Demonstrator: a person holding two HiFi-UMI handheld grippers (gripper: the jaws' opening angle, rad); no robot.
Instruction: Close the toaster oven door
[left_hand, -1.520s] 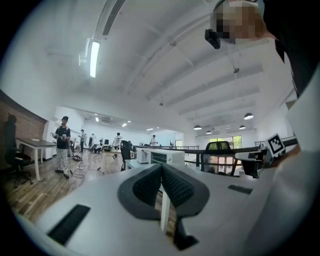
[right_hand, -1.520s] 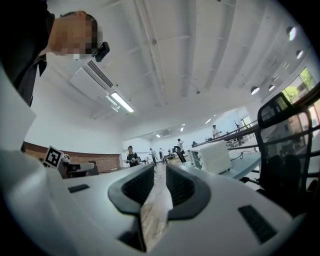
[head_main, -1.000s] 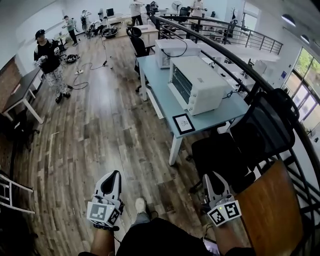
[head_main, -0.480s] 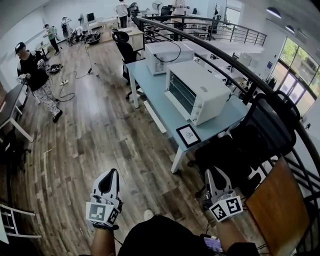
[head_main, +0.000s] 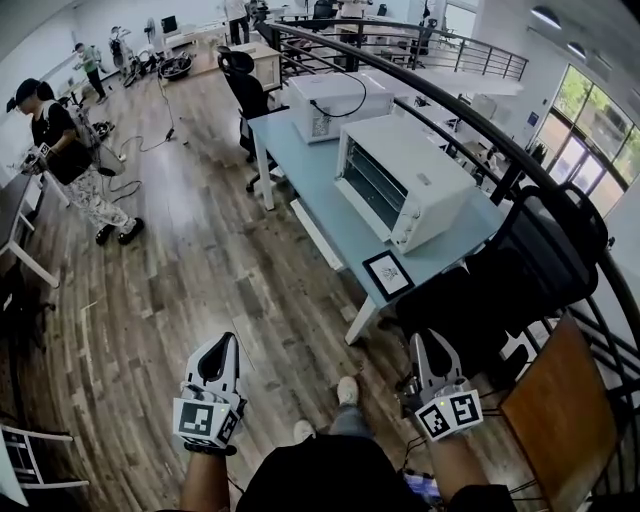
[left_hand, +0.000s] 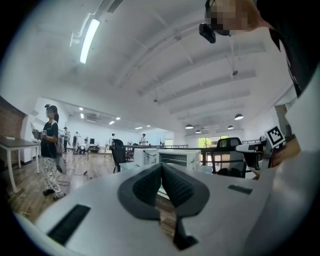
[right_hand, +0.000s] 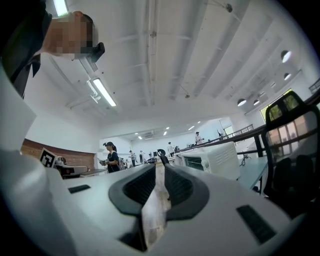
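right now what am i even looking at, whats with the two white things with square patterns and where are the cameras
No robot here: a person carries a hand-held left gripper and right gripper; the patterned cubes are part of them. The wide picture comes from a camera on the person's head, looking down. The other two ride on the grippers and look along their fingers. Both pairs of fingers are shut and hold nothing. Ahead, a table carries a white toaster oven, another white appliance and a framed marker card.
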